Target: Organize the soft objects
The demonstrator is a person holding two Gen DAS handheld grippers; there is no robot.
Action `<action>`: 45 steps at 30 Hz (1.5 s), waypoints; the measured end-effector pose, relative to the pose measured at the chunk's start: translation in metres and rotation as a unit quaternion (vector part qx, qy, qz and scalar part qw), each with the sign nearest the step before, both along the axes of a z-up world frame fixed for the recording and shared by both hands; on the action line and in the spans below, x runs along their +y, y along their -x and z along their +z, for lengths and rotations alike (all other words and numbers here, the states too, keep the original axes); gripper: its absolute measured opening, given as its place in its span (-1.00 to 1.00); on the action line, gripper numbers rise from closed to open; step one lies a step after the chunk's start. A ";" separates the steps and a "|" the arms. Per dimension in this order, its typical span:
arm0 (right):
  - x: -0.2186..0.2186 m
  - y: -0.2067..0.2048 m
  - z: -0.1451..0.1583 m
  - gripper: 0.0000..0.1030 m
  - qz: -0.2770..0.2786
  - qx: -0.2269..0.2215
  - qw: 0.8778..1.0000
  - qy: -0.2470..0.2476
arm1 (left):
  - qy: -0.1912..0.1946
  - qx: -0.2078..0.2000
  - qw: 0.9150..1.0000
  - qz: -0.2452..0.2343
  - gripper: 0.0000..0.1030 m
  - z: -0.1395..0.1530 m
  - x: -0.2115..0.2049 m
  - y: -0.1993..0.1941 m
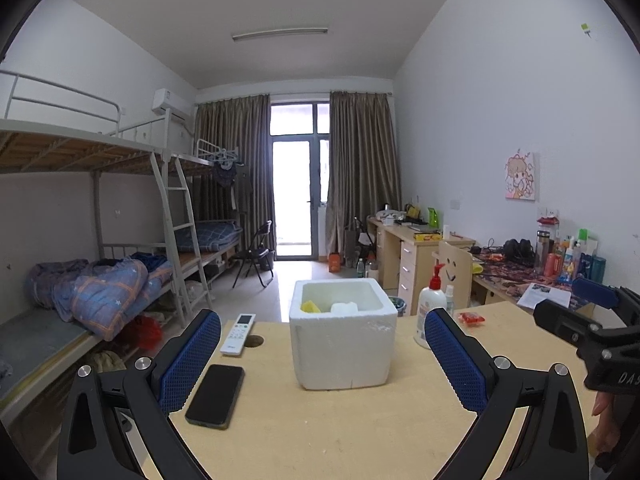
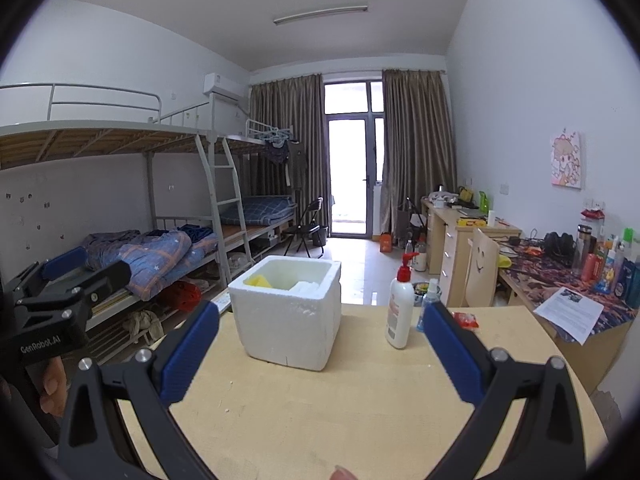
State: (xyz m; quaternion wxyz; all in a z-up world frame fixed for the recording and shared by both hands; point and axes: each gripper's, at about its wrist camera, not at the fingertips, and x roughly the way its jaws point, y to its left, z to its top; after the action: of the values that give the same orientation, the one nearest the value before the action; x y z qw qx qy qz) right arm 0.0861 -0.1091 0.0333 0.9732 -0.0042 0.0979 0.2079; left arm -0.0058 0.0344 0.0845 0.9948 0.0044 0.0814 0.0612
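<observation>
A white foam box stands on the wooden table, its top uncovered. Inside it lie a yellow soft piece at the left and a white soft piece at the right. My left gripper is open, its blue pads level with the box and nothing between them. My right gripper is open too, held back from the box with only bare table between its fingers. Each gripper's body shows at the edge of the other's view.
A black phone and a white remote lie left of the box. A pump lotion bottle, a small spray bottle and a red packet stand to its right. Bunk beds line the left wall, desks the right.
</observation>
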 end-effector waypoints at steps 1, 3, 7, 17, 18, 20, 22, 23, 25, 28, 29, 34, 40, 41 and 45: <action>-0.003 0.002 -0.002 0.99 0.000 0.001 1.000 -0.004 | 0.000 0.001 1.000 0.000 0.98 -0.002 0.000 0.001; -0.008 0.005 -0.008 0.99 -0.001 0.001 1.000 -0.009 | 0.000 0.001 1.000 -0.002 0.98 -0.007 -0.002 0.006; -0.013 0.010 -0.016 0.99 0.003 0.001 1.000 -0.015 | 0.009 -0.004 1.000 0.002 0.98 -0.016 -0.004 0.017; -0.021 0.021 -0.040 0.99 0.013 0.010 1.000 -0.026 | 0.011 -0.013 1.000 0.004 0.98 -0.034 -0.007 0.031; -0.022 0.022 -0.042 0.99 0.013 0.010 1.000 -0.027 | 0.008 -0.015 1.000 0.004 0.98 -0.036 -0.008 0.033; -0.022 0.027 -0.046 0.99 0.011 0.006 1.000 -0.024 | -0.001 -0.023 1.000 0.009 0.98 -0.042 -0.011 0.038; -0.023 0.030 -0.049 0.99 0.011 0.004 1.000 -0.023 | -0.002 -0.021 1.000 0.009 0.98 -0.046 -0.012 0.040; -0.022 0.032 -0.051 0.99 0.010 0.003 1.000 -0.020 | 0.000 -0.019 1.000 0.005 0.98 -0.048 -0.012 0.040; -0.022 0.035 -0.053 0.99 0.006 -0.003 1.000 -0.019 | 0.005 -0.021 1.000 0.004 0.98 -0.052 -0.011 0.043; -0.023 0.042 -0.055 0.99 -0.002 -0.015 1.000 -0.023 | 0.007 -0.032 0.999 0.013 0.98 -0.057 -0.009 0.046; -0.024 0.042 -0.055 0.99 -0.003 -0.016 1.000 -0.025 | 0.008 -0.036 0.999 0.019 0.98 -0.060 -0.009 0.047; -0.026 0.042 -0.063 0.99 -0.003 -0.011 0.999 -0.031 | 0.008 -0.043 0.998 0.035 0.98 -0.071 -0.008 0.050; -0.025 0.042 -0.074 0.99 -0.016 -0.014 0.999 -0.026 | 0.012 -0.045 0.997 0.060 0.98 -0.082 -0.005 0.047; -0.024 0.042 -0.076 0.99 -0.019 -0.014 0.999 -0.024 | 0.012 -0.044 0.997 0.063 0.98 -0.084 -0.005 0.045; -0.021 0.048 -0.085 0.99 -0.031 -0.016 0.999 -0.023 | 0.012 -0.034 0.997 0.063 0.98 -0.092 -0.003 0.039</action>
State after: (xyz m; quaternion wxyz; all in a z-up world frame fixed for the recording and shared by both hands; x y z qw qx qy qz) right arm 0.0379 -0.1303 -0.0518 0.9805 0.0175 0.0775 0.1798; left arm -0.0449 0.0313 -0.0073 0.9912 -0.0149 0.0479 0.1226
